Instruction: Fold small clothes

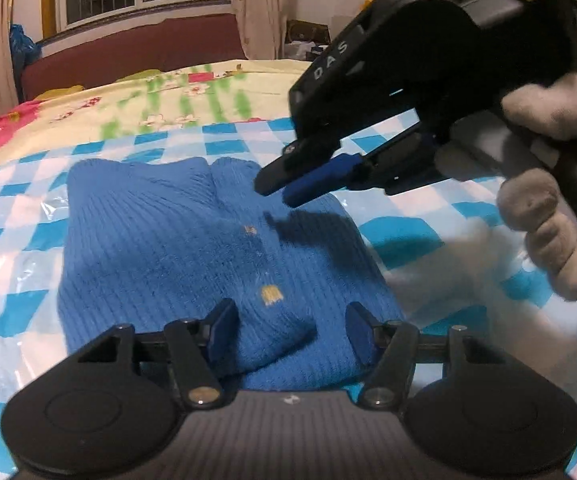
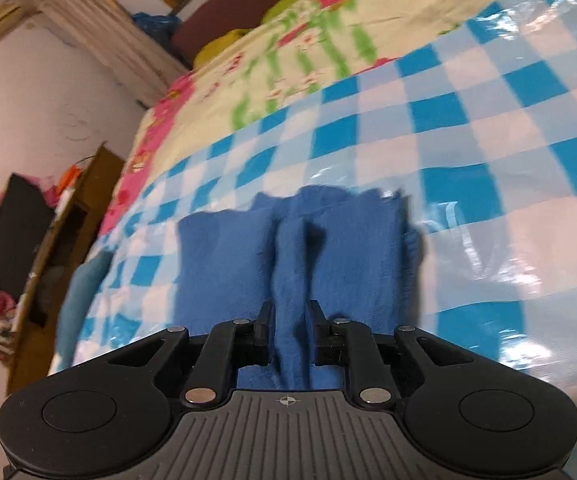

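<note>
My left gripper [image 1: 290, 326] points down at the blue sweater [image 1: 192, 248], its jaws apart and released, with a fold of the knit lying between the fingers but not pressed. My right gripper [image 1: 284, 190] reaches in from the upper right of the left view, carried by a gloved hand [image 1: 548, 184]; its tips hang above the sweater's far right part, casting a shadow on it. From the right camera its jaws stand narrow around a raised ridge of the knit, but I cannot tell whether the pads truly pinch it.

The sweater lies folded on the checked sheet [image 1: 428, 232], which covers the bed's near part, beyond which a floral cover [image 1: 128, 108] shows. The sweater's near edge is hidden under both gripper bodies, and the right view is blurred. The sheet has bare room on both sides of the sweater, and the bed's edge drops off at the left of the right view.
</note>
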Demonstrator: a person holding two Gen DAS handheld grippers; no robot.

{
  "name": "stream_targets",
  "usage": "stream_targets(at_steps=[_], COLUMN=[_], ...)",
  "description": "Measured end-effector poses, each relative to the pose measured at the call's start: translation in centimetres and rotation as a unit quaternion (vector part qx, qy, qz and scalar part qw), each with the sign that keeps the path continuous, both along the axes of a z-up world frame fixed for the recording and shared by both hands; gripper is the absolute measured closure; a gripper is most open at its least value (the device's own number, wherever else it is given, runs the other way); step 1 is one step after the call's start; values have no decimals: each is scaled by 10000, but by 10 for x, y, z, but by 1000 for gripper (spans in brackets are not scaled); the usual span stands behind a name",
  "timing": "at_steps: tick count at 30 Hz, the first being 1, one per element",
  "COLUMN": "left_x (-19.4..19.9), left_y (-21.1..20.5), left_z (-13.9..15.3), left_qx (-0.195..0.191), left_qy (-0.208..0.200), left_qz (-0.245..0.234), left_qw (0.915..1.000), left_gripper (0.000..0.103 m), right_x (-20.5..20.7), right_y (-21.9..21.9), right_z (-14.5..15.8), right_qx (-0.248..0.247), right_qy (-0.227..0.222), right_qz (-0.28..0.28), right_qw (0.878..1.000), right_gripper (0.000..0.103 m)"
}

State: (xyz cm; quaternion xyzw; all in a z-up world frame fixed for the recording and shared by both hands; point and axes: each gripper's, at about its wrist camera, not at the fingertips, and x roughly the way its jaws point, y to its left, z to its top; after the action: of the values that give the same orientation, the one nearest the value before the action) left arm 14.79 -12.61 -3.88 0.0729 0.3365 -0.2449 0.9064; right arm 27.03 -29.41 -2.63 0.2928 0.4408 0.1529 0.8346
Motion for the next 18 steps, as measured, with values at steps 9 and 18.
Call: stream_targets(at_steps=[9,18], left_x=[-14,-1], left_y=[37,79], left_z=[16,16], left_qx=[-394,-695], left_qy=[-127,96], left_qz=[186,705], left_qw=[9990,9950], left_gripper=[38,37], right_x=[15,8], right_y=[31,40], right_z=[-6,18], right_qx=[-373,-457], right_qy=[84,-223], right_qz=[218,459], right_qw=[9990,9977], right_gripper=[49,49])
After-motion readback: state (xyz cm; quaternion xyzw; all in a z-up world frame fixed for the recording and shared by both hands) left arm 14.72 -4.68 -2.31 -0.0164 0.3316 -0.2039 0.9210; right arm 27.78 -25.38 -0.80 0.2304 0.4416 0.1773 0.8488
